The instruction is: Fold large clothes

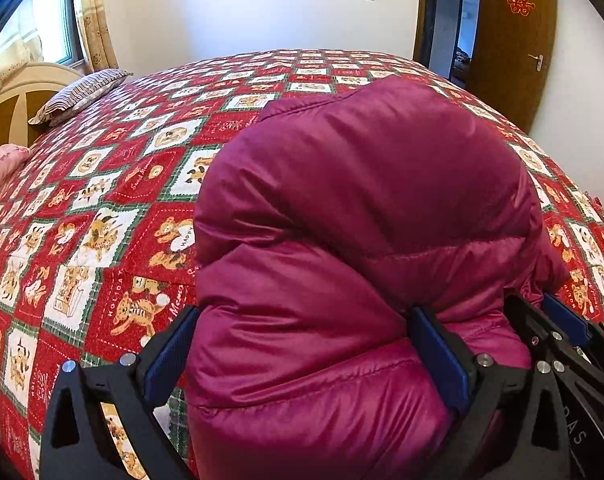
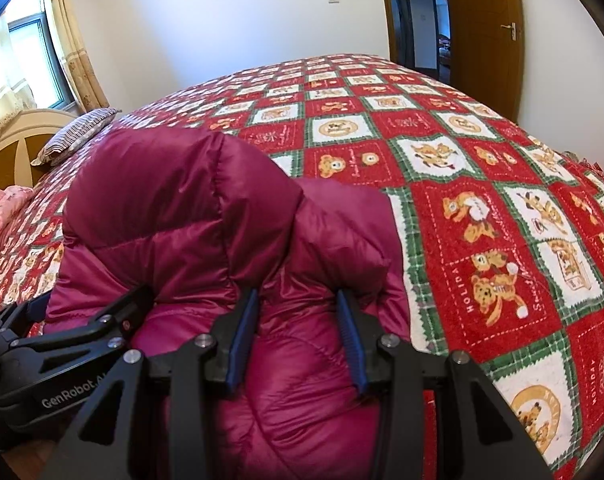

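While the puffy magenta jacket point(image 1: 342, 216) bulges up from the bed point(image 1: 114, 208), my left claw point(image 1: 310, 356) clamps one thick fold and my right claw point(image 2: 298, 340) pinches another; the padding hides what lies beneath the bundle.

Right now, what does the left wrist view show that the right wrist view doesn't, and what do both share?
Only the left wrist view shows the left tongs head-on, spread wide around a thick fold of the magenta puffer jacket, plus the whole red emblem on the door.

Only the right wrist view shows the right tongs head-on, pinching a narrower fold of jacket, and more bare bedspread to the right.

Both share the jacket, the bear-print bedspread, the striped pillow, the window and the wooden door.
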Demonstrator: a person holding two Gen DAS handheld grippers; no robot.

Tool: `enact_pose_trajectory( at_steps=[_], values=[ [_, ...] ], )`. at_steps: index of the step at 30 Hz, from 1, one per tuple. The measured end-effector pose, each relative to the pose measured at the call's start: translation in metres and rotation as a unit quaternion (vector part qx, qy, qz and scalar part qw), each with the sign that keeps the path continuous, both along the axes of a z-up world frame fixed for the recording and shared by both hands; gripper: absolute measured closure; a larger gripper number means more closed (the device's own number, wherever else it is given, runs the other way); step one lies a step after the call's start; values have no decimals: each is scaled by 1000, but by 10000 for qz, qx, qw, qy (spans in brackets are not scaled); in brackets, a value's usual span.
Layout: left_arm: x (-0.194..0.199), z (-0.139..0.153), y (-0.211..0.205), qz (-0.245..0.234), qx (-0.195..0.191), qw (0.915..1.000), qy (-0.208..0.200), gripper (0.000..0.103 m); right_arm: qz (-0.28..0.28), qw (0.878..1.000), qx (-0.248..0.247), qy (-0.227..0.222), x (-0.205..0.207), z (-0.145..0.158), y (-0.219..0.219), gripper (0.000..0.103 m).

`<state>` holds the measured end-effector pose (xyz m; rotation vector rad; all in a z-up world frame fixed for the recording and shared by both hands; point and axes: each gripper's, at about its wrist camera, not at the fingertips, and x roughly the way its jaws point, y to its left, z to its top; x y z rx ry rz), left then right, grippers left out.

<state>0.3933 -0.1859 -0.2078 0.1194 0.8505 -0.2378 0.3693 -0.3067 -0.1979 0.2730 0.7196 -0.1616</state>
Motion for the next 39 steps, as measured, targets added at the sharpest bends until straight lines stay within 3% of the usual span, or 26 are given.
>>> enact_pose_trajectory(
  at_steps=[34,36,37,38,39],
  values=[
    [7,-4,2,10,-43,9998,178,1,65,9999,-81,126,6,-2,1,59],
    [-2,5,6,-121,-18,9999,112,1,172,9998,-123,63,0,5,0,56],
    [-10,11,11,-179,-7,9998,-13,1,197,9998,-44,-85,-9,9,-3,46],
    [-19,17,19,-228,-24,9995,-194,1,148,9994,65,-290,-20,14,-9,30],
    [-28,22,28,-267,-66,9989,-370,1,9,9990,107,-440,-31,17,-16,25]
  ],
)
